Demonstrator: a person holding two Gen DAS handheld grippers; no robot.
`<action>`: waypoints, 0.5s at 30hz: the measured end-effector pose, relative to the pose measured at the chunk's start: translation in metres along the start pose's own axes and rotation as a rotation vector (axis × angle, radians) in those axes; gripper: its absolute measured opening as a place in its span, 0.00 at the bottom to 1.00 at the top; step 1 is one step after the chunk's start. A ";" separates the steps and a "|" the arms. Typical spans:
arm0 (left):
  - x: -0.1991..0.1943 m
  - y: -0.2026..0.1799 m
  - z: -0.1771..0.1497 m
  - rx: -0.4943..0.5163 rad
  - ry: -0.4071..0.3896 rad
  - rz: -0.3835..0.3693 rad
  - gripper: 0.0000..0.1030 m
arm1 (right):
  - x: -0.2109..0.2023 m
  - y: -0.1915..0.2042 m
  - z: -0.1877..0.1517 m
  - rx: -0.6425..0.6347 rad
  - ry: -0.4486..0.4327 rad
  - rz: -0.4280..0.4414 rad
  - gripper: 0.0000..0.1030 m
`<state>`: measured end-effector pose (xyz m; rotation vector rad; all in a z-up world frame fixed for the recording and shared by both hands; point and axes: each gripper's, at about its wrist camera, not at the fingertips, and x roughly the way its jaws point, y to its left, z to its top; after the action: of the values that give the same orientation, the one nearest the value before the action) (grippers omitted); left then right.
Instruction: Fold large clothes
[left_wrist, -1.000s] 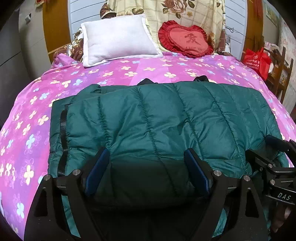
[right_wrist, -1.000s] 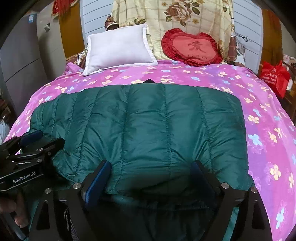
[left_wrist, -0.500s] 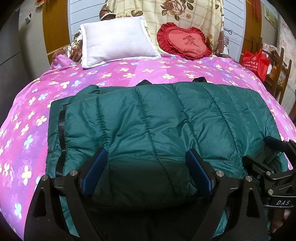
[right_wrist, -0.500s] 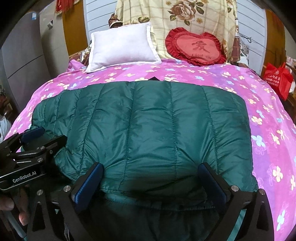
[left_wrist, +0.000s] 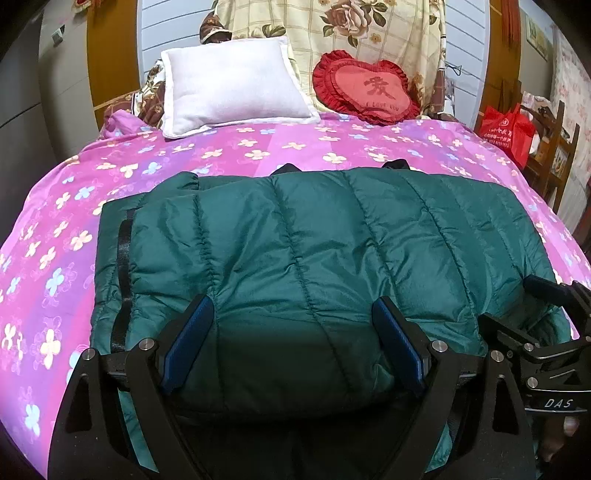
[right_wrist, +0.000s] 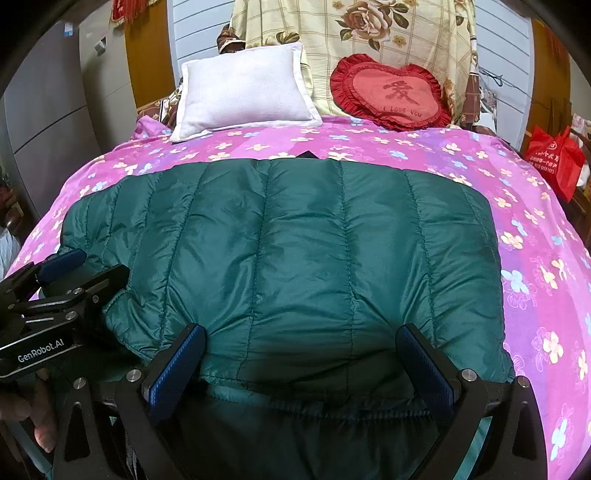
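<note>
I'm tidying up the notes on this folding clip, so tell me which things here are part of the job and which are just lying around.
Part of the job:
green puffer jacket, folded on the bed
left tongs, open
right tongs, open

Just lying about:
white pillow
red heart cushion
red bag
pink floral bedspread

right tool (right_wrist: 301, 363) spread wider, both tools backed slightly

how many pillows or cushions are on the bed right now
2. A white pillow leans at the head of the bed, on the left. A red heart-shaped cushion sits beside it, on the right. The green jacket could hide more, though none shows.
</note>
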<state>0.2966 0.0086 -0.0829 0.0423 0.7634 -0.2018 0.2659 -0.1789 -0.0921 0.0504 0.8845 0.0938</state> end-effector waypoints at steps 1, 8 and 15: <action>0.000 0.000 0.000 0.001 0.000 0.001 0.86 | 0.000 0.000 0.000 0.000 0.000 0.000 1.00; 0.000 0.000 0.000 0.001 0.002 0.001 0.86 | 0.000 0.000 0.000 -0.001 0.001 -0.001 1.00; 0.000 0.002 0.000 0.005 0.006 0.009 0.86 | 0.000 0.001 0.000 -0.001 0.000 -0.002 1.00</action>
<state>0.2966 0.0102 -0.0831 0.0515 0.7685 -0.1954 0.2659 -0.1783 -0.0919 0.0486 0.8850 0.0929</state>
